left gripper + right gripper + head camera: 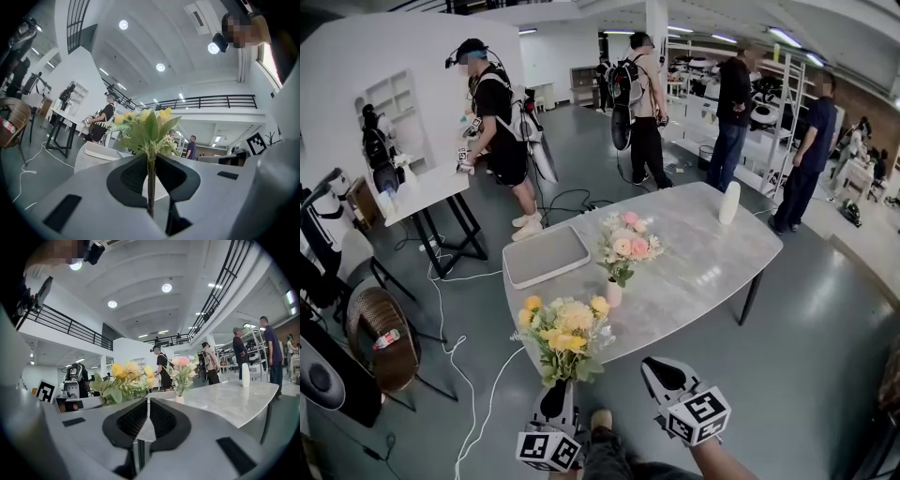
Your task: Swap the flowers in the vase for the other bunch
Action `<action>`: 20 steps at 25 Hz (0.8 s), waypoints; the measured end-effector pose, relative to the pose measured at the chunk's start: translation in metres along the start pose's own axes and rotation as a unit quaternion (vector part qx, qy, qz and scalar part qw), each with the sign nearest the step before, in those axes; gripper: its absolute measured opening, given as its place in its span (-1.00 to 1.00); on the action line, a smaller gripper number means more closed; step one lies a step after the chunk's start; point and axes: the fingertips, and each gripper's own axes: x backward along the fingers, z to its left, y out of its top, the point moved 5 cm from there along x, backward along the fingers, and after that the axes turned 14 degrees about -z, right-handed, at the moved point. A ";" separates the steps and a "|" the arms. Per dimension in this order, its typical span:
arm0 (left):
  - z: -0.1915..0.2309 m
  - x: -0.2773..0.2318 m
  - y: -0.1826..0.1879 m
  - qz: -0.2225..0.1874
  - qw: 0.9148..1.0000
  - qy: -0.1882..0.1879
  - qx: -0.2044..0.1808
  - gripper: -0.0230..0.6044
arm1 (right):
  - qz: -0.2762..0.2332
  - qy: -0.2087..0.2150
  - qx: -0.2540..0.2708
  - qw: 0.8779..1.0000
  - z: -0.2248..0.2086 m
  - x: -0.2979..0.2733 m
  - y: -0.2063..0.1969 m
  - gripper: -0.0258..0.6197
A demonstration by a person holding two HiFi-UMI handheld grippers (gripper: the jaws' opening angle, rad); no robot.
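The yellow bunch (562,336) stands upright in the left gripper (556,389), at the near edge of the table (703,258). The head view does not settle whether its heads hang over the top or just short of it. In the left gripper view the thin dark-green stem (150,187) runs straight up between the jaws. They pinch it from both sides, and it keeps their black ribbed pads (135,176) slightly apart. Above the grip the bunch spreads into broad matte leaves, feathery fronds and round yellow and cream heads. The foot of the stem is hidden behind the gripper's grey body.

The pink bunch (628,246) sits in the small pale vase (614,294) near the middle of the table, a little beyond the yellow bunch and apart from it. Its leaves cover the vase's mouth.

The right gripper (656,367) hangs just beside the left one, off the near edge. Its jaws are pressed together on nothing, and in the right gripper view the ribbed pads meet in a thin line.

The table has rounded corners and a glossy, grey, marbled top on dark legs. A flat grey tray (547,255) with rounded corners lies at its left edge. A slim white cylinder (729,202) stands upright near the far right corner. Both of the person's arms are cut off at the bottom of the head view.
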 end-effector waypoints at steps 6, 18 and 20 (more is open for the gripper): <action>-0.012 0.011 0.012 -0.004 1.000 -0.002 -0.003 -0.73 | -0.006 0.004 -0.005 1.000 0.006 0.014 0.011 -0.82; -0.027 0.022 0.024 -0.002 1.000 -0.021 0.001 -0.73 | -0.011 0.004 -0.021 1.000 0.011 0.028 0.012 -0.82; -0.029 0.021 0.024 -0.001 1.000 -0.026 0.003 -0.73 | -0.012 -0.002 -0.025 1.000 0.010 0.030 0.011 -0.82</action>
